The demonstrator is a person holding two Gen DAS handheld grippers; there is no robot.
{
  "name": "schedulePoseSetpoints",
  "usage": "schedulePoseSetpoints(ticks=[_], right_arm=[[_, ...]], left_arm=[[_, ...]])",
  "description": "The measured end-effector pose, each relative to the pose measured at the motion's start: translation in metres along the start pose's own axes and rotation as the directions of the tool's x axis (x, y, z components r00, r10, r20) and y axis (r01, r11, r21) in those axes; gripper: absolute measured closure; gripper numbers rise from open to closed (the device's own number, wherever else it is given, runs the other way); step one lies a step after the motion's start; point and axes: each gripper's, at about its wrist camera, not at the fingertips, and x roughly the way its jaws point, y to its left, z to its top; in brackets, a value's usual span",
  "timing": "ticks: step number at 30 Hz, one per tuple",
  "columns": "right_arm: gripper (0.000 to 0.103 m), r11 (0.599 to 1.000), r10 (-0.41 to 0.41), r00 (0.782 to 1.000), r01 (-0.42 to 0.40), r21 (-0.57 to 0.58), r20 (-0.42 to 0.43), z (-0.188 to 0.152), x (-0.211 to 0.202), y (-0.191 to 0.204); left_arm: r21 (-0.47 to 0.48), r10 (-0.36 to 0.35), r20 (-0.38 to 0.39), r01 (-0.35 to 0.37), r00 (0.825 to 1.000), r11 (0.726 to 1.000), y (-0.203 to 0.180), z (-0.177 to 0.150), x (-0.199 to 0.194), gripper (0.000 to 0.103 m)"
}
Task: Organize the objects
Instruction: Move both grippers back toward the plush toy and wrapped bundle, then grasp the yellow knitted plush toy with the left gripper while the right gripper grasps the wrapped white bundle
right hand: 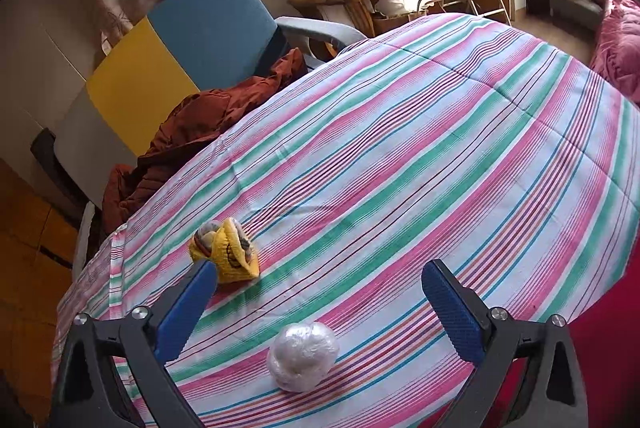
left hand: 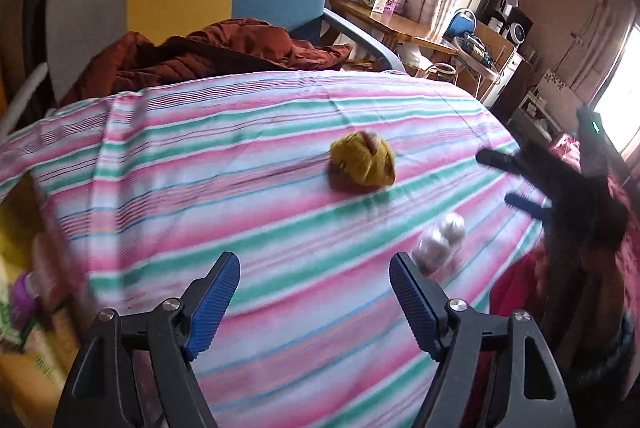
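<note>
Striped bedspread (right hand: 400,132), yellow bundle (right hand: 226,252), white bundle (right hand: 302,356)

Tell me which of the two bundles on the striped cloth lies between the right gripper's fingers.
The white plastic-wrapped bundle. It lies between the open right gripper fingers, untouched; the yellow bundle sits farther off, beyond the left finger.
</note>
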Motion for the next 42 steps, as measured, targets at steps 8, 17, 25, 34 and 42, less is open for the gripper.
schedulePoseSetpoints(ticks=[8,17,25,34,42], right_arm=[[0.000,0.998,0.059,0.998,-0.059,0.033,-0.008,0.001,-0.001,-0.004],[0.000,0.990,0.114,0.993,-0.113,0.079,-0.012,0.003,0.000,-0.012],[0.000,0.988,0.131,0.991,-0.129,0.082,-0.028,0.003,0.003,-0.010],[0.000,0.993,0.105,0.993,-0.102,0.056,-0.055,0.004,0.009,-0.008],[0.000,0.997,0.015,0.983,-0.027,-0.065,-0.181,-0.009,0.034,0.012]], left_arm=[[-0.022,-0.064,-0.034,0.063,0.997,0.998,-0.025,0.052,0.064,0.018],[-0.027,-0.041,-0.105,0.038,0.994,0.999,-0.048,0.085,0.136,0.010],[-0.074,-0.025,-0.151,0.013,0.988,0.997,-0.027,0.084,0.178,0.035],[-0.036,0.022,-0.137,-0.027,0.990,0.999,-0.017,0.060,0.140,0.060],[-0.020,0.071,-0.096,-0.073,0.993,0.997,0.007,-0.003,0.085,0.059]])
